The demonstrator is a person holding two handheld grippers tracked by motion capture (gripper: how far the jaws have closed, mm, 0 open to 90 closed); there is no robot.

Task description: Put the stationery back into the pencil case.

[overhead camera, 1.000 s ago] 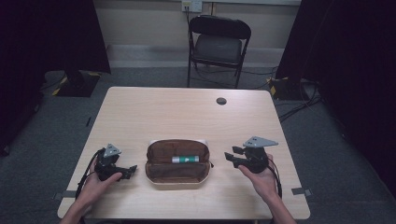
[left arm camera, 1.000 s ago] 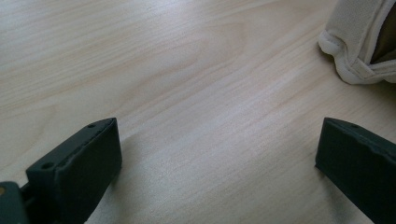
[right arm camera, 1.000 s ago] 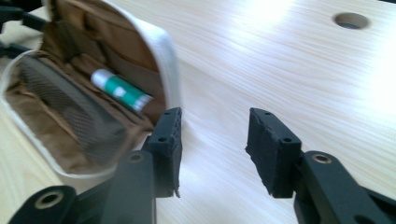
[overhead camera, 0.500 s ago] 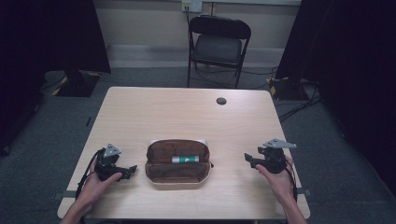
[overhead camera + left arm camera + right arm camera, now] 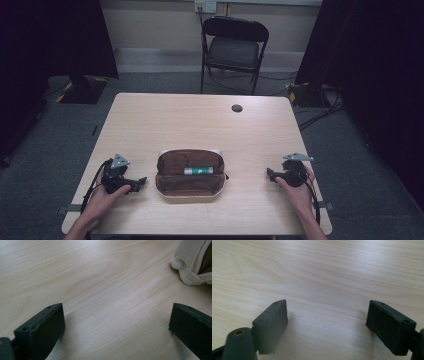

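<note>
Open pencil case [image 5: 190, 175], brown-lined with a pale outer shell, lying unzipped at the lower middle of the high view on the wooden counter [image 5: 200, 125]; a green-and-white marker [image 5: 198, 170] rests inside it, lengthwise along the upper half of the cavity. A corner of the pale shell [image 5: 190, 267] appears at the upper right of the left gripper view. The left gripper [image 5: 137, 183] rests on the counter just left of the case, apart from it, its fingers [image 5: 42, 330] spread wide over bare wood with nothing between them. The right gripper [image 5: 270, 174] sits on the counter at the lower right, well apart from the case; its jaws have just been opening and now stand wide, its fingers [image 5: 272, 322] framing bare wood only. Judged from this layout, the marker is already stowed and released, and both hands stand parked beside the case. If closing the case is what remains, the next move would call for one gripper to steady the shell while the other takes the zipper pull, which is too small to locate here.
</note>
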